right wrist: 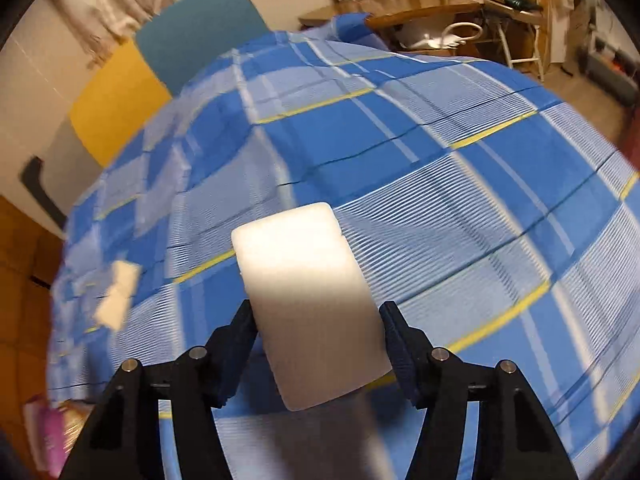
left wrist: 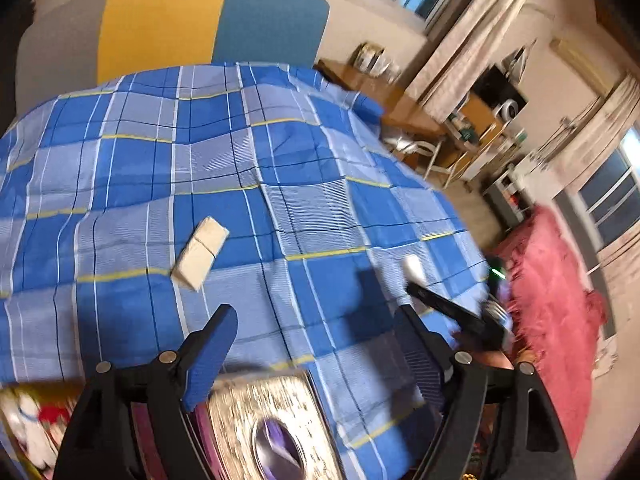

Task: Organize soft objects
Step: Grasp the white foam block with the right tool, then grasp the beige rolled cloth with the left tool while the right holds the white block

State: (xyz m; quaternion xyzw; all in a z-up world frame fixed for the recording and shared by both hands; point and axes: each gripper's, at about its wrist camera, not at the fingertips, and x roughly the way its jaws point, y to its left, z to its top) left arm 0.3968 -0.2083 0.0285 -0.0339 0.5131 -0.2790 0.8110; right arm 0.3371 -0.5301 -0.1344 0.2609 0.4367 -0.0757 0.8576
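Note:
A blue plaid bedspread [left wrist: 248, 168] covers the bed. A cream soft block [left wrist: 200, 254] lies on it ahead of my left gripper [left wrist: 316, 340], which is open and empty above a silver patterned box [left wrist: 276, 420]. My right gripper [right wrist: 316, 320] is shut on a white soft block [right wrist: 308, 300] and holds it above the bedspread [right wrist: 460, 184]. The cream block also shows blurred in the right wrist view [right wrist: 118, 294], far left. The right gripper with its white block shows in the left wrist view [left wrist: 444, 300].
A yellow and teal headboard [left wrist: 212, 20] stands behind the bed. A wooden desk [left wrist: 384, 96] with shelves is at the right. A red blanket [left wrist: 548, 300] lies at the right. A colourful item [left wrist: 28, 420] sits at the lower left.

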